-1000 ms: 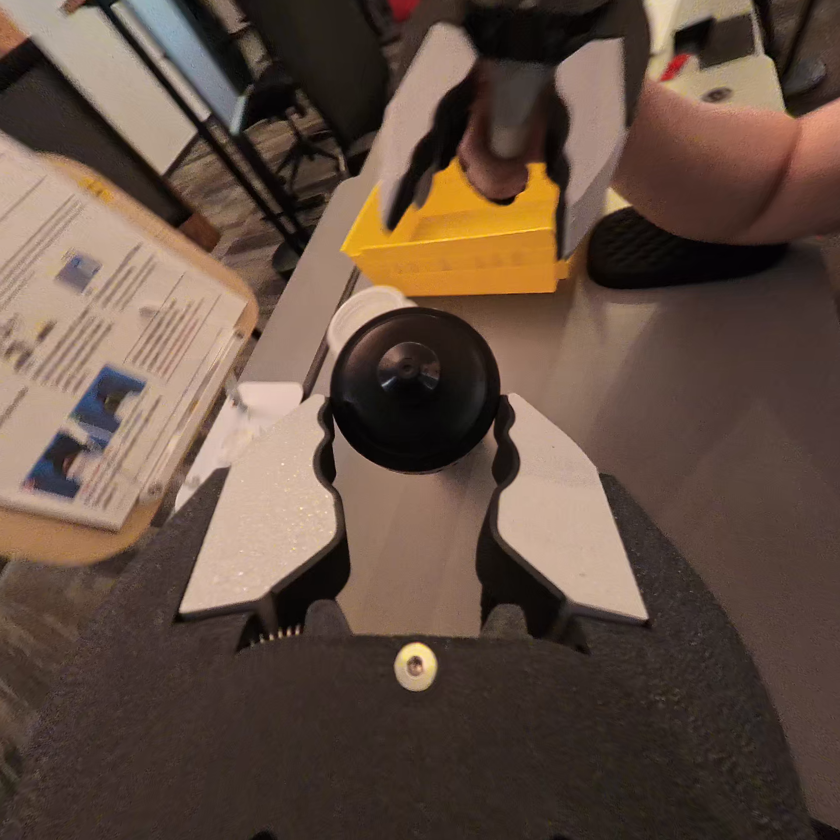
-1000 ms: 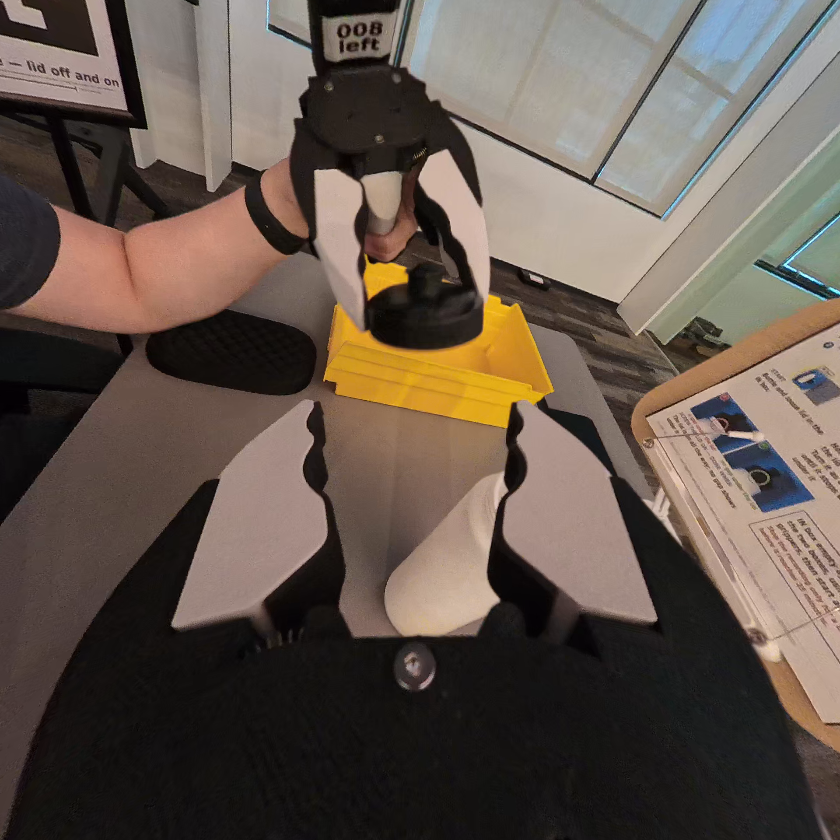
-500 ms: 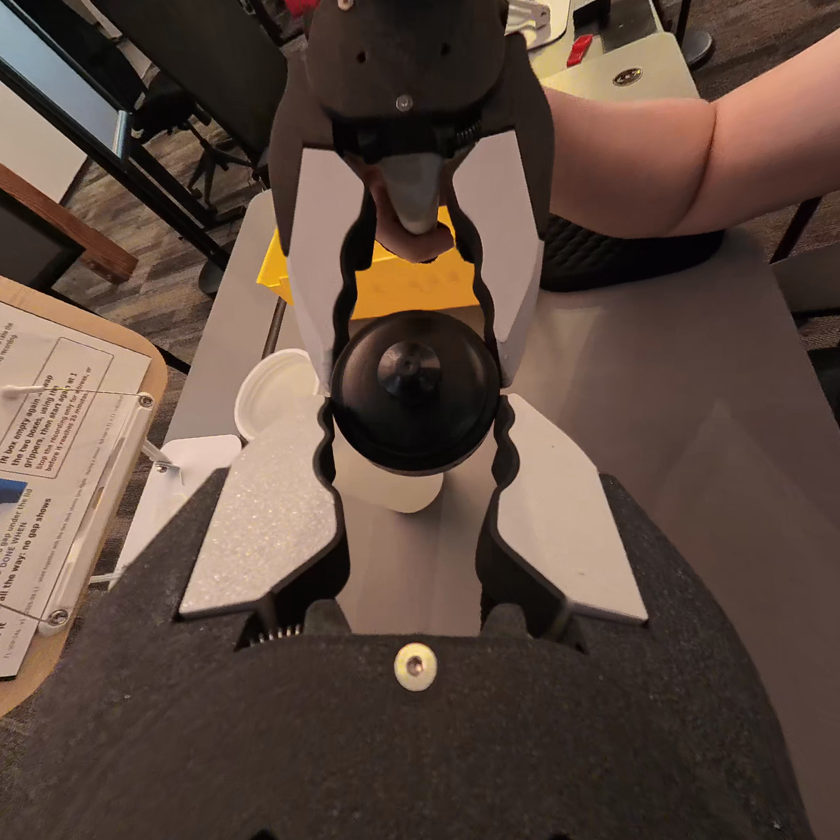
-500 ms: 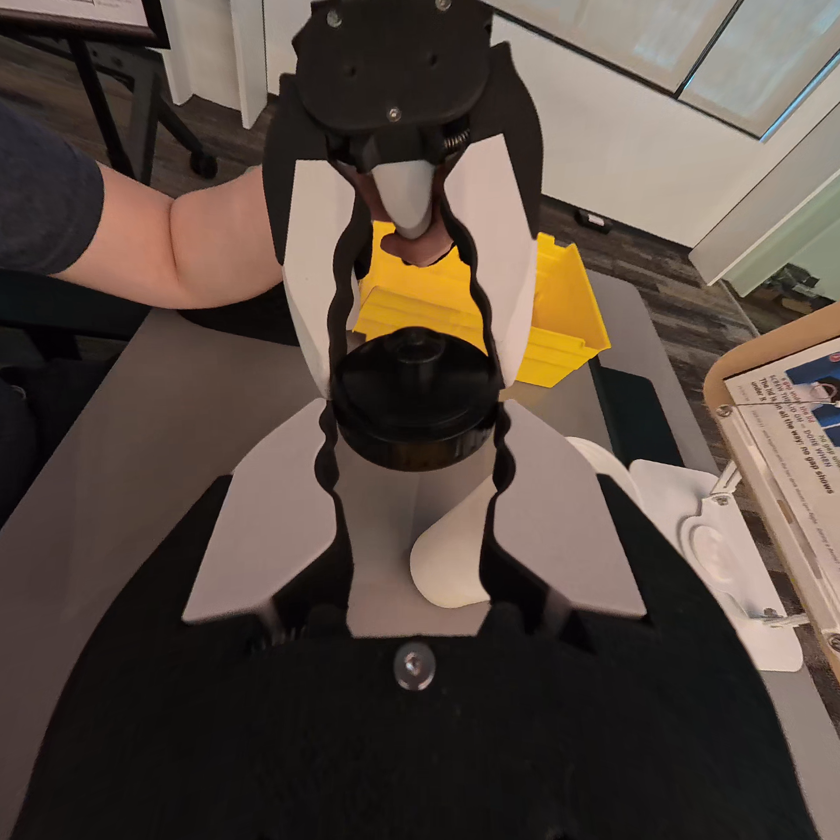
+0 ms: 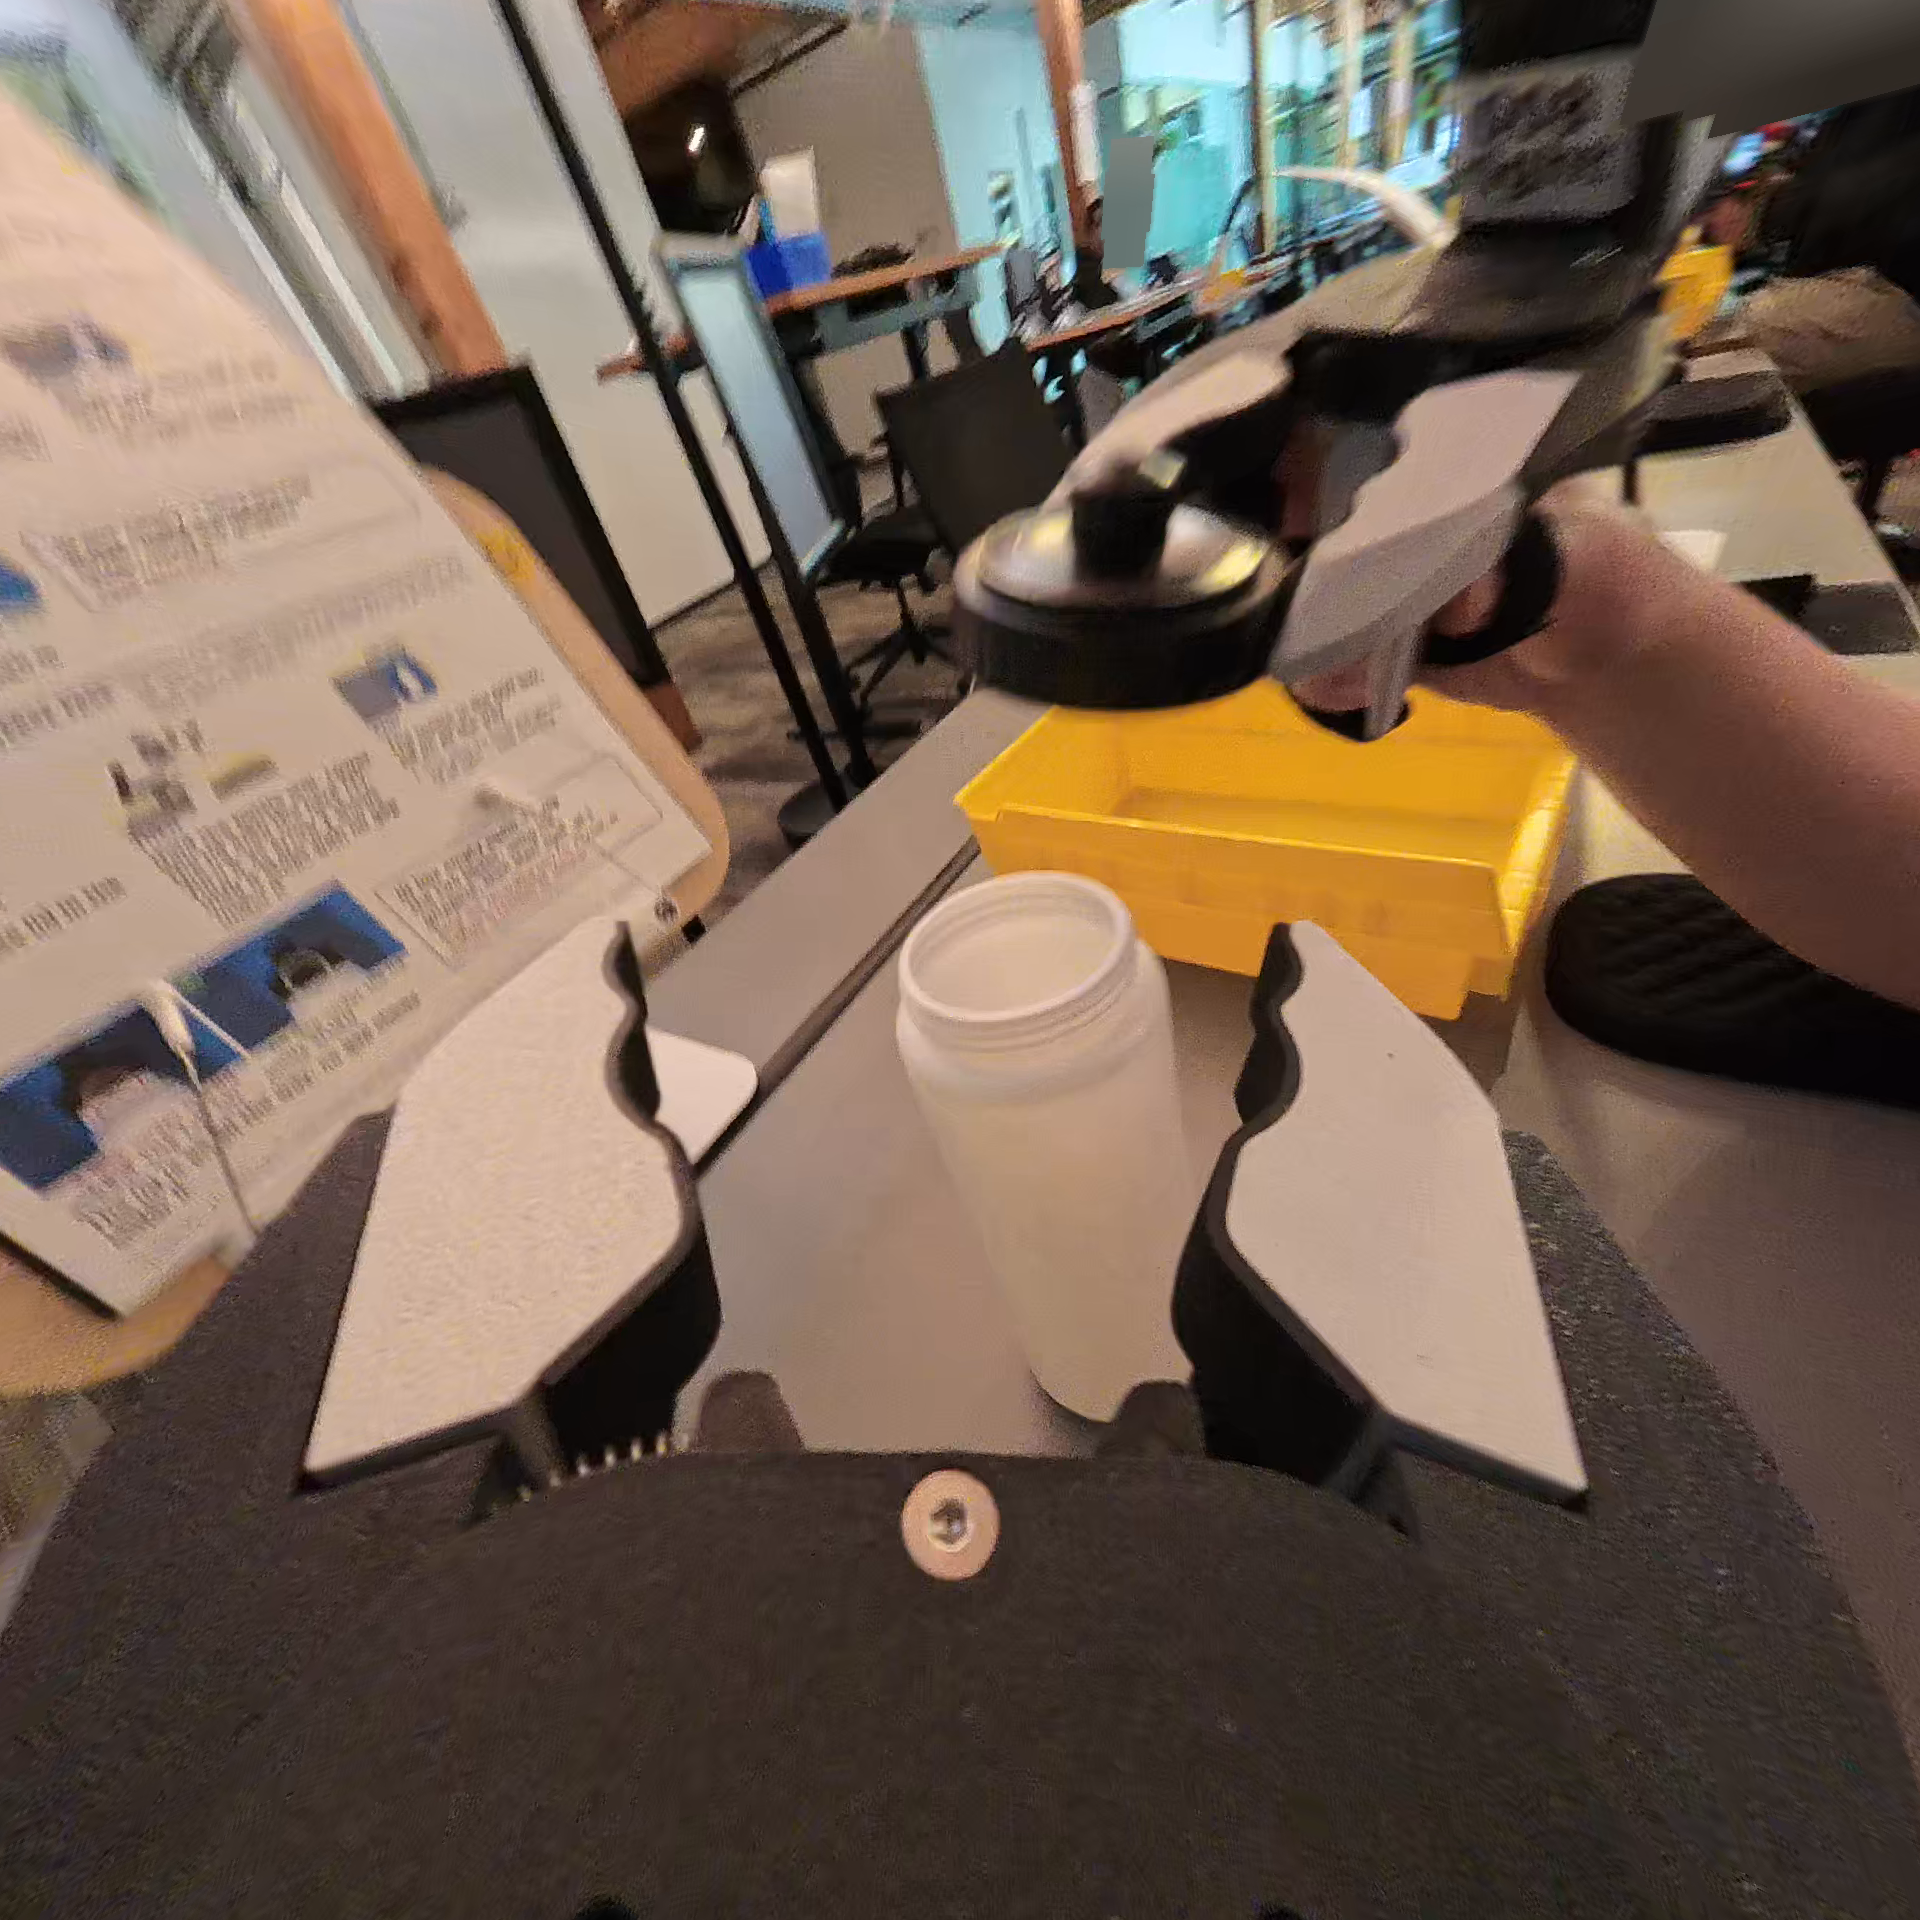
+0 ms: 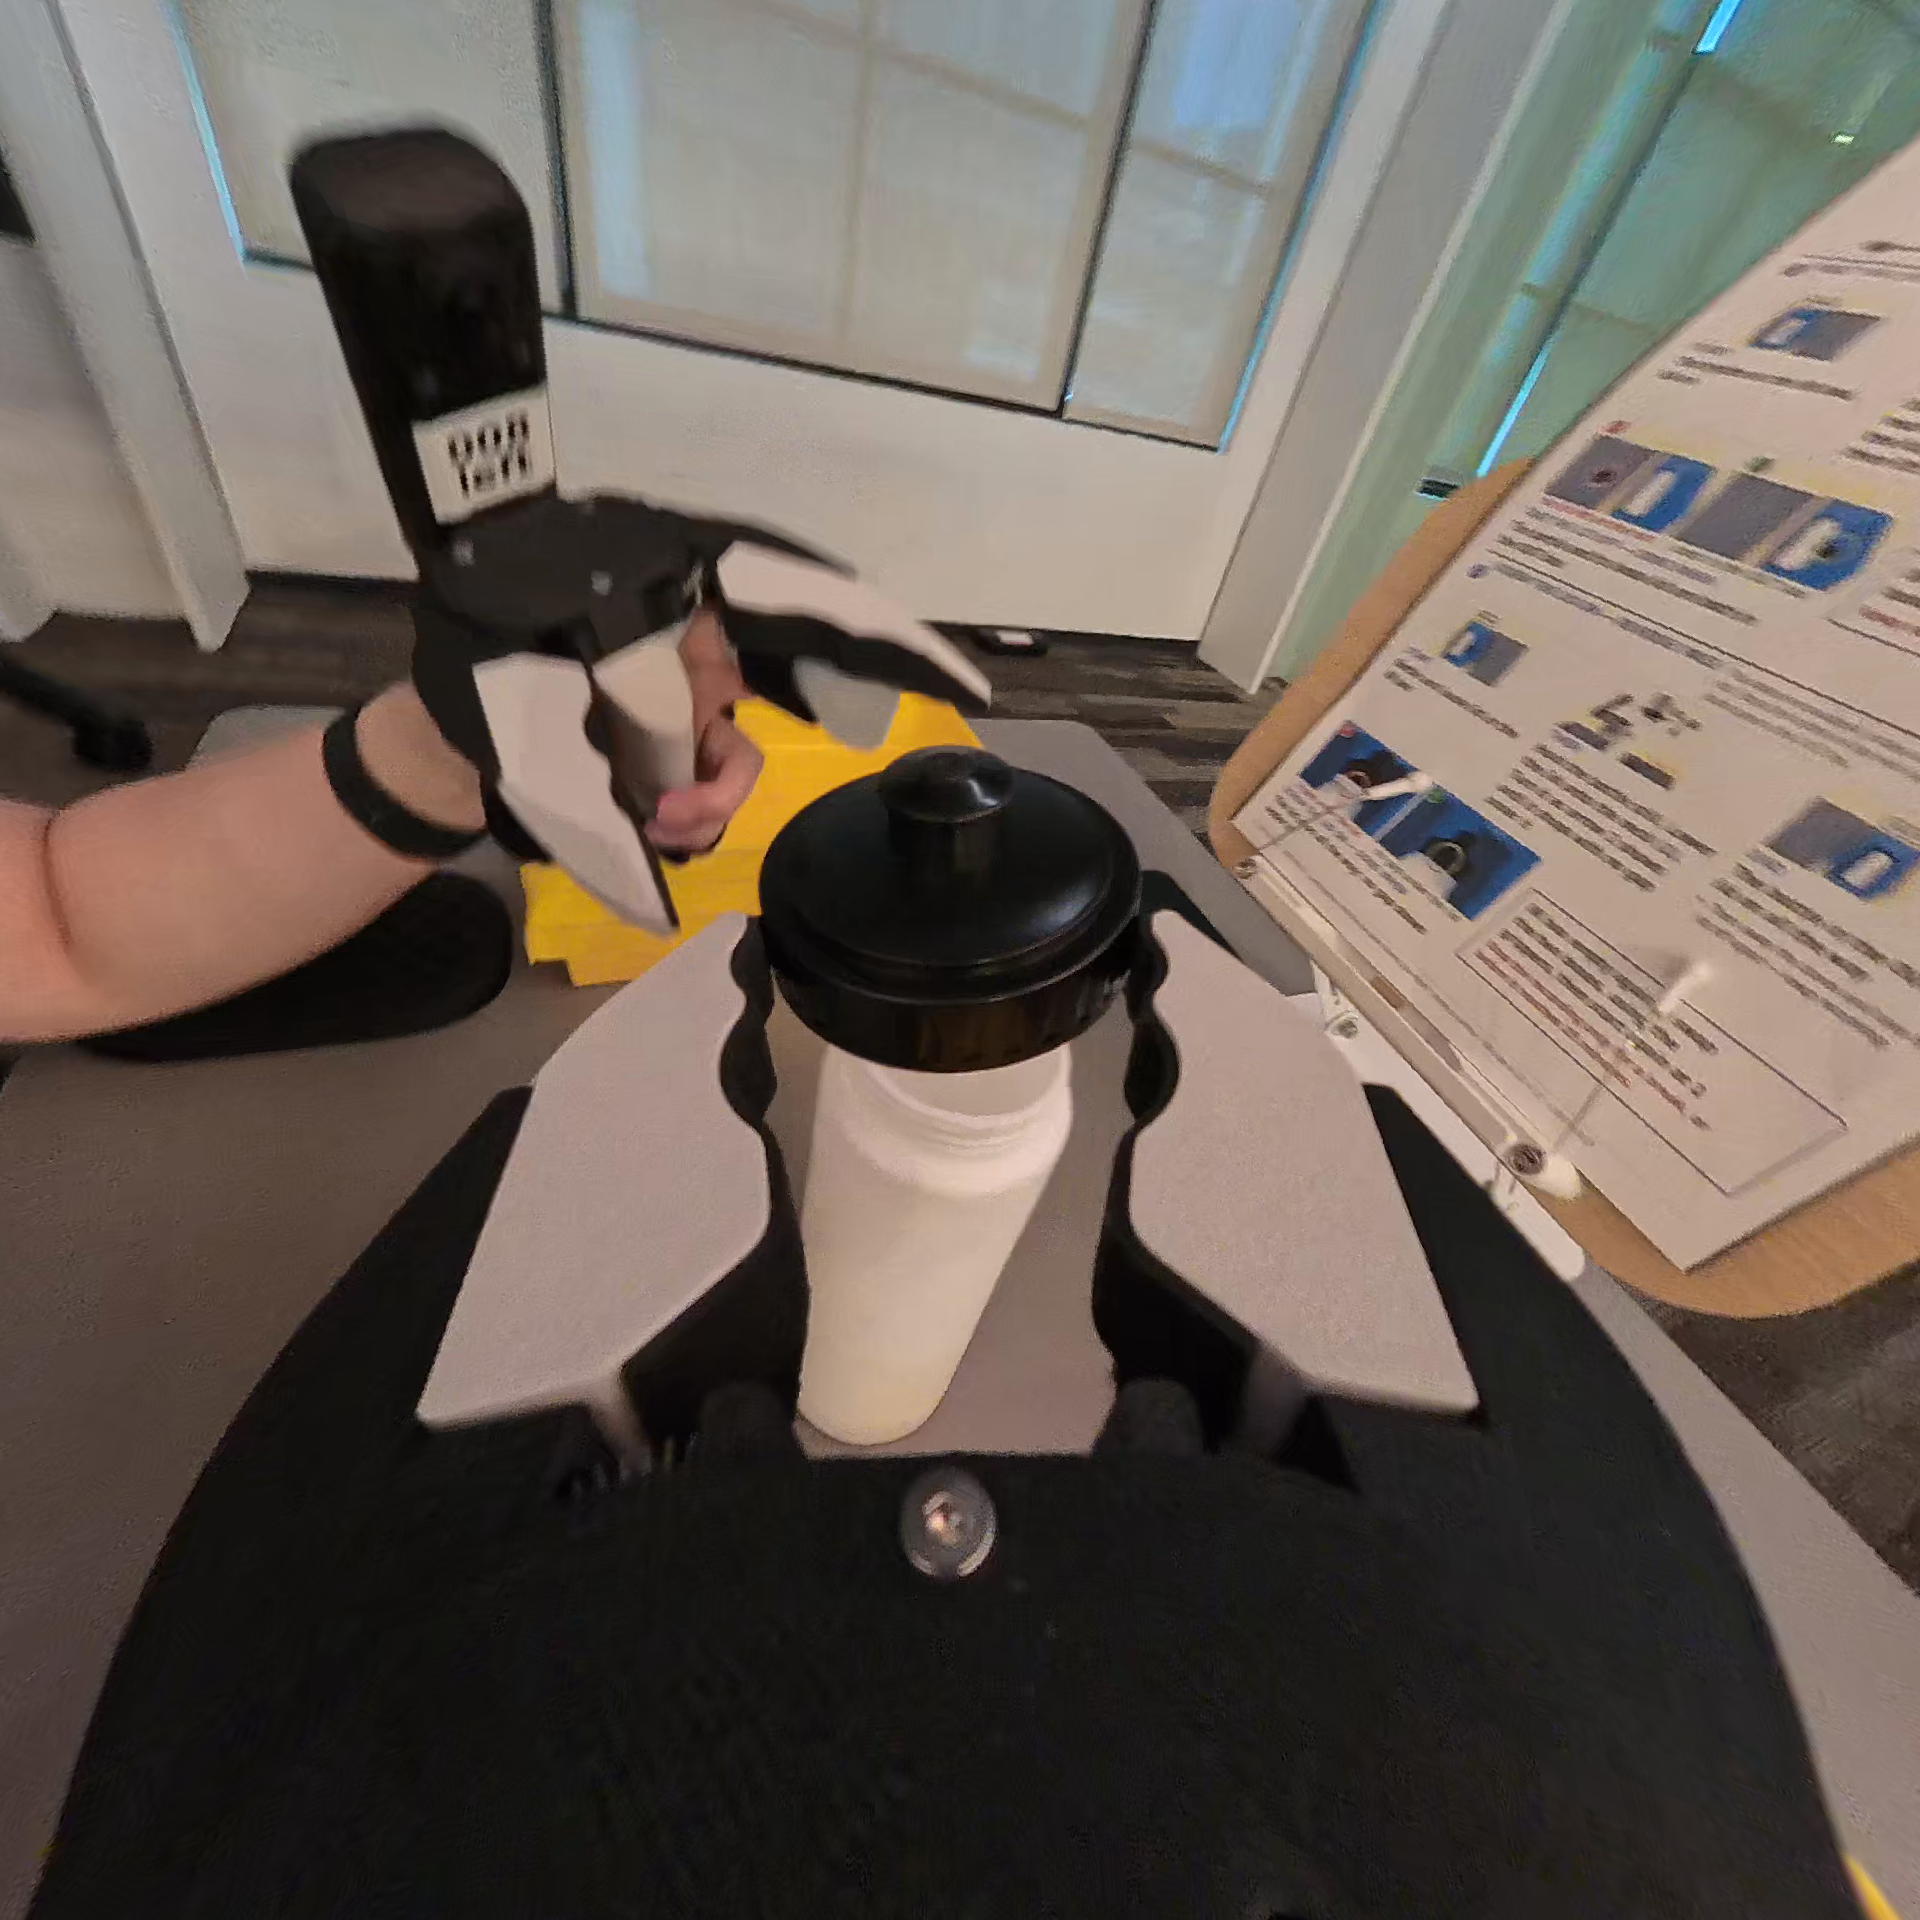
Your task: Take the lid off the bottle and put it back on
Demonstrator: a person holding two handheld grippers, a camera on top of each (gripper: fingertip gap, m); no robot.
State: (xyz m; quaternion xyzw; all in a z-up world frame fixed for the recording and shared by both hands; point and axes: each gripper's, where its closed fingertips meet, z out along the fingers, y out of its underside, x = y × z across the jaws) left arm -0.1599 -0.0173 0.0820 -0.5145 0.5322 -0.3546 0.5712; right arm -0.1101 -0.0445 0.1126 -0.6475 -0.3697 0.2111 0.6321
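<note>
Worktop point(image 5: 1714, 1299) grey, carrying a yellow bin point(image 5: 1247, 873) at the far side and, nearer, the white bottle point(image 5: 1049, 1122). Bottle upright on its base, long axis vertical, threaded mouth bare and pointing straight up. Black lid point(image 5: 1122, 613) off and held in the air, higher than the mouth and apart from it, knob upward, tilted a little. Right gripper point(image 6: 948, 935) clenched on the lid, jaws pressing its rim from both sides. Left gripper point(image 5: 951, 935) released, jaws spread wide. Seemingly clear of the bottle rather than touching it, though hard to judge through the motion blur. Judged step: removal finished, putting back now in hand. Next move: carry the lid over the mouth, level it to bring its axis onto the bottle's, lower onto the threads, then twist. Probably wise to close the left jaws on the bottle's body first, against spinning or tipping.
</note>
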